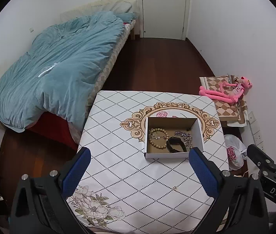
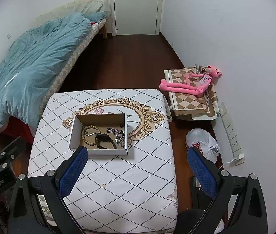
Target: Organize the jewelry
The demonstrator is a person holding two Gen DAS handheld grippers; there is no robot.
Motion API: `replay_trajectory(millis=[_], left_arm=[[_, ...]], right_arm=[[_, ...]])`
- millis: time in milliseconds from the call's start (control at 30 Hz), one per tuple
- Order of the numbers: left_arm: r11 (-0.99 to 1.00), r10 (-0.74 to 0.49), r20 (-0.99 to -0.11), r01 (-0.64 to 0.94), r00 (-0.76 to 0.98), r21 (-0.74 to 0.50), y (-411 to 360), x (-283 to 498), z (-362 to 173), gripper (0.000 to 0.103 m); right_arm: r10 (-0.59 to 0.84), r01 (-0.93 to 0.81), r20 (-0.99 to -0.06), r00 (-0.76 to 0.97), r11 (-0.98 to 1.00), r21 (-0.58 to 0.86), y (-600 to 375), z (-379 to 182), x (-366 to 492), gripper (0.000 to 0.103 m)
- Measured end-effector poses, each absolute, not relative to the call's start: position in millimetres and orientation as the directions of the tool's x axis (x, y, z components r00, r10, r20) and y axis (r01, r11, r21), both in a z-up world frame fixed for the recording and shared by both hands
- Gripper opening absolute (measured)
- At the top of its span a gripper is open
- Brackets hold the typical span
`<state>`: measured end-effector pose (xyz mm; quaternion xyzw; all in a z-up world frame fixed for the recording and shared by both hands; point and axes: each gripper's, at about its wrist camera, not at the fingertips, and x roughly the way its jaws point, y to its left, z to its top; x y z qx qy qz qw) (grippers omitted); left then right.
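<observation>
A shallow cardboard box (image 1: pixel 198 132), white outside and brown within, sits open near the middle of the table (image 1: pixel 118 167), on the gold scrollwork of its diamond-checked cloth. Inside lie a ring of round wooden beads (image 1: pixel 157 138), a glossy black band (image 1: pixel 177 147) and a tangle of silvery purple chain (image 1: pixel 184 136), all touching or overlapping. The left gripper (image 1: pixel 139 153) hangs above the near part of the table, its blue textured pads spread wide and holding nothing; the right gripper (image 2: pixel 137 152) is likewise wide and empty. A pink plush toy (image 2: pixel 188 85) sprawls on checked fabric by the wall, near a knotted white plastic bag (image 2: pixel 202 142).
</observation>
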<state>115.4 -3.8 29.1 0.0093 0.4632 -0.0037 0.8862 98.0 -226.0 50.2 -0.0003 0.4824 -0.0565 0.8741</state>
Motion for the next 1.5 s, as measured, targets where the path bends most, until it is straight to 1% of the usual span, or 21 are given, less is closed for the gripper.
replay_trajectory(millis=[567,1500], left_arm=[[1.000,0.007,-0.830,0.021,0.558,0.022,-4.7,122.9,15.3,0.102],[0.999,0.011,-0.826,0.021,0.564,0.028,-3.4,123.0,14.1,0.102]], right_arm=[[-0.088,0.090,-0.850,0.519,0.995,-0.048,-224.5,42.8,104.4,0.103],[-0.093,0.083,-0.856,0.509,0.995,-0.059,-226.2,36.0,109.6,0.103]])
